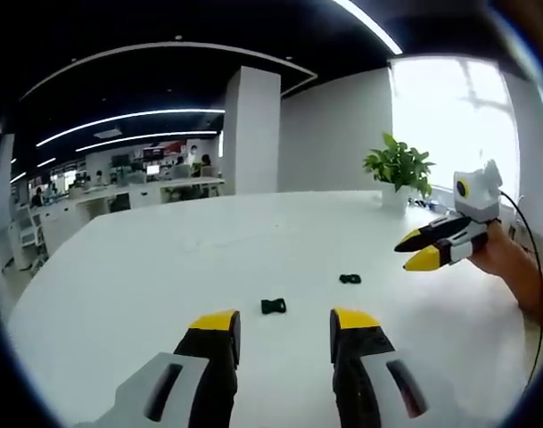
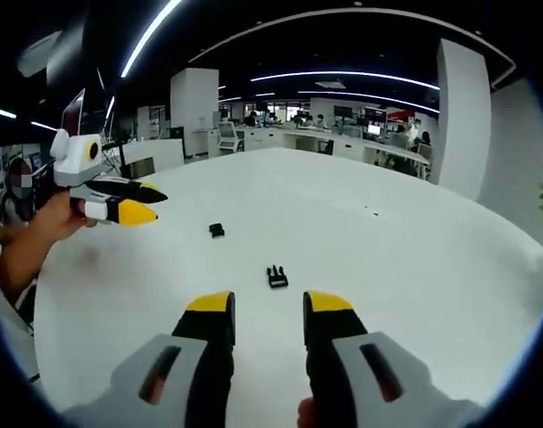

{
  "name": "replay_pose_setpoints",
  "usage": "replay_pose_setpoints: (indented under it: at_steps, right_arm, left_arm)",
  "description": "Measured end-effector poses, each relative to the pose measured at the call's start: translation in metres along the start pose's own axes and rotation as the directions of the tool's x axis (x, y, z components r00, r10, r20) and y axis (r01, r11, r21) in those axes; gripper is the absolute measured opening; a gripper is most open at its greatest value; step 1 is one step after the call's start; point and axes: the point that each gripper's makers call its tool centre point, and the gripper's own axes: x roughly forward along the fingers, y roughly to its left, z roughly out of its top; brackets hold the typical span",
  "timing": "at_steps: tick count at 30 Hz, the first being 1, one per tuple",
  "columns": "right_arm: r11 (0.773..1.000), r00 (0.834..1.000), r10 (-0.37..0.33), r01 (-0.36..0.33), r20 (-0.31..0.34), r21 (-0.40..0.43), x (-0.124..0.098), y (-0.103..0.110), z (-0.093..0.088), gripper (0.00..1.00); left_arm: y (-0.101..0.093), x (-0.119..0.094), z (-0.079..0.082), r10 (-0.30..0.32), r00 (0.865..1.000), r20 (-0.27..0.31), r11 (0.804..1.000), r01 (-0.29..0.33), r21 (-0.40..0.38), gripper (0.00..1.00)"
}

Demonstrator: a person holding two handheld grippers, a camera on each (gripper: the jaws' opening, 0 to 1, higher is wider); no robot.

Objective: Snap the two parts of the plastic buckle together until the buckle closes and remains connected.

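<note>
While both grippers hung above the big white table (image 1: 146,267), the two buckle pieces sat loose on it, well apart from each other and not joined. From the left gripper view, the left gripper (image 1: 280,323) had its yellow-tipped jaws spread wide with nothing between them, and one buckle part (image 1: 273,307) lay just ahead of the gap, with the other buckle part (image 1: 349,279) a bit farther off to the right. The right gripper (image 1: 421,250) showed up on the right side of that view, held in a hand (image 1: 503,259) above the table, jaws parted and holding nothing. Over in the right gripper view, same story: its own jaws were wide apart and empty too, pronged buckle part right ahead of them, the other piece farther back toward the left. A potted plant (image 1: 399,169) stood near the window end of the table, and office desks (image 1: 137,189) filled the background.
</note>
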Motion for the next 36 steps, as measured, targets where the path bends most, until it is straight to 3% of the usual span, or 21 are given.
replay_pose_setpoints:
  at_steps: [8, 13, 20, 29, 36]
  right_arm:
    - [1.000, 1.000, 0.018, -0.018, -0.010, 0.000, 0.007, -0.001, 0.003, 0.30]
    - [0.998, 0.998, 0.052, -0.053, 0.017, 0.039, 0.010, -0.002, 0.010, 0.30]
    - [0.999, 0.999, 0.046, -0.046, 0.005, 0.016, 0.017, -0.006, 0.013, 0.29]
    - [0.997, 0.997, 0.075, -0.075, -0.037, 0.002, 0.036, -0.007, 0.015, 0.28]
    - [0.995, 0.994, 0.096, -0.096, -0.048, 0.006, 0.048, -0.004, 0.013, 0.29]
  left_arm:
    - [-0.001, 0.009, 0.005, -0.019, 1.000, -0.001, 1.000, 0.019, -0.007, 0.40]
    - [0.001, 0.013, 0.008, -0.020, 1.000, -0.005, 1.000, 0.020, -0.006, 0.40]
    - [0.006, 0.017, 0.012, -0.005, 1.000, -0.008, 1.000, 0.006, 0.009, 0.40]
    - [0.016, 0.031, 0.008, 0.004, 1.000, -0.018, 1.000, -0.004, 0.006, 0.40]
    - [0.012, 0.037, 0.005, 0.006, 0.999, -0.047, 1.000, -0.006, 0.000, 0.40]
